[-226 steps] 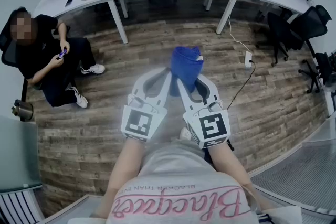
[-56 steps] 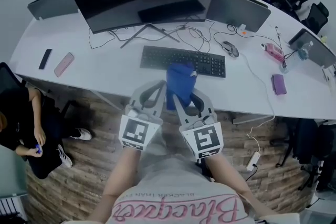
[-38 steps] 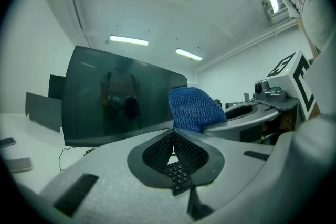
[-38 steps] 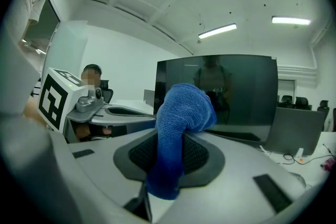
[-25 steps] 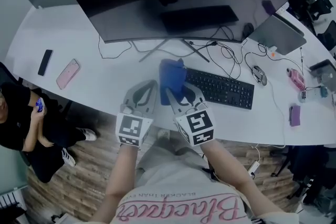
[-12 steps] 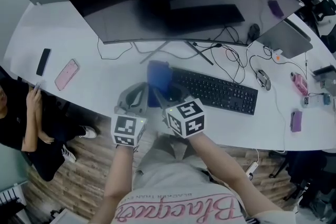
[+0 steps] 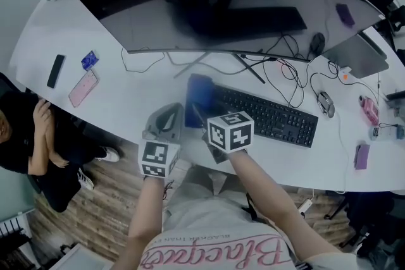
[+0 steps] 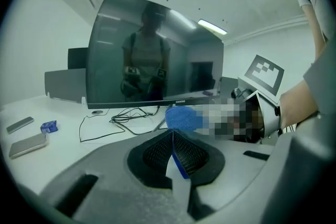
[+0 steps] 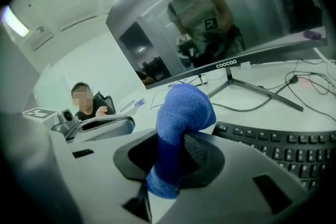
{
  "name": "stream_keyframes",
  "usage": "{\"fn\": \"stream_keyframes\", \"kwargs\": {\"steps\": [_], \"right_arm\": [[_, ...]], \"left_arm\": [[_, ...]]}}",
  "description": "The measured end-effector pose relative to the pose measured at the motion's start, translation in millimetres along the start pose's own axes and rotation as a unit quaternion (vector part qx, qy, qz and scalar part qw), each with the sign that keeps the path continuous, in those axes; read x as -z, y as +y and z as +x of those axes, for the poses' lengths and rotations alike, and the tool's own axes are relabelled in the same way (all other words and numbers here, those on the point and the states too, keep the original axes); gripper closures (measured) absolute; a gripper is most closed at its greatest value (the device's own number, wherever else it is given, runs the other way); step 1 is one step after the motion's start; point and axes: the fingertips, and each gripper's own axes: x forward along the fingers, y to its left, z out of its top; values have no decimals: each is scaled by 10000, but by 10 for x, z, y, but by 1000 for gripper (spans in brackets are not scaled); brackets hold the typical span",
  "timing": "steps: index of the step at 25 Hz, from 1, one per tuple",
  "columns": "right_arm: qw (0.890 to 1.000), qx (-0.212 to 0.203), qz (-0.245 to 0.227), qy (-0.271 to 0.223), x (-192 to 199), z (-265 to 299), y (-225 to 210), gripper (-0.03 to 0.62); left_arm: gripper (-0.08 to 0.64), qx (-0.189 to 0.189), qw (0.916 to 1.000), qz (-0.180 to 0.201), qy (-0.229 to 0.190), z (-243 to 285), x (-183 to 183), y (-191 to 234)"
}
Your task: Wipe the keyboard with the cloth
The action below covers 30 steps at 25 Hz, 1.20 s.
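Note:
The black keyboard (image 7: 269,116) lies on the white desk (image 7: 120,107) under the big curved monitor (image 7: 209,3). My right gripper (image 7: 202,112) is shut on the blue cloth (image 7: 199,95), which hangs at the keyboard's left end and hides it. In the right gripper view the cloth (image 9: 181,113) bulges up out of the right gripper (image 9: 176,152), with keyboard keys (image 9: 283,147) just to its right. My left gripper (image 7: 171,112) sits beside it on the left, over the desk's front edge. In its own view the left gripper (image 8: 173,139) is shut, and the cloth (image 8: 182,118) shows beyond it.
A monitor stand and loose cables (image 7: 278,69) lie behind the keyboard. A pink phone (image 7: 83,88), a dark handset (image 7: 56,70) and a small blue item (image 7: 89,60) lie at the desk's left. A mouse (image 7: 325,103) lies right of the keyboard. A person (image 7: 25,136) sits at the left.
I came from the open floor to the desk. In the last second the right gripper rolled over and brought the cloth to the keyboard's left end. A small blue item appeared by the pink phone.

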Motion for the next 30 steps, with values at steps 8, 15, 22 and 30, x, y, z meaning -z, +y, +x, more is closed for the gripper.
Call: {"fn": "stream_keyframes", "kwargs": {"steps": [8,15,22,30], "right_arm": [[9966,684,27,468,154,-110,-394,503],[9928,974,-240,660,196,-274,-564,503],[9903,1133,-303,739,241,-465,-737,503],[9892,1182,-321,809,291,-743,-975,503]], "left_arm": [[554,203,9997,10,118,227,49,-176],[554,416,9989,49,208,384,29,-447],[554,525,9980,57,358,527,48,-701],[554,611,9972,99,424,664,-19,-1078]]}}
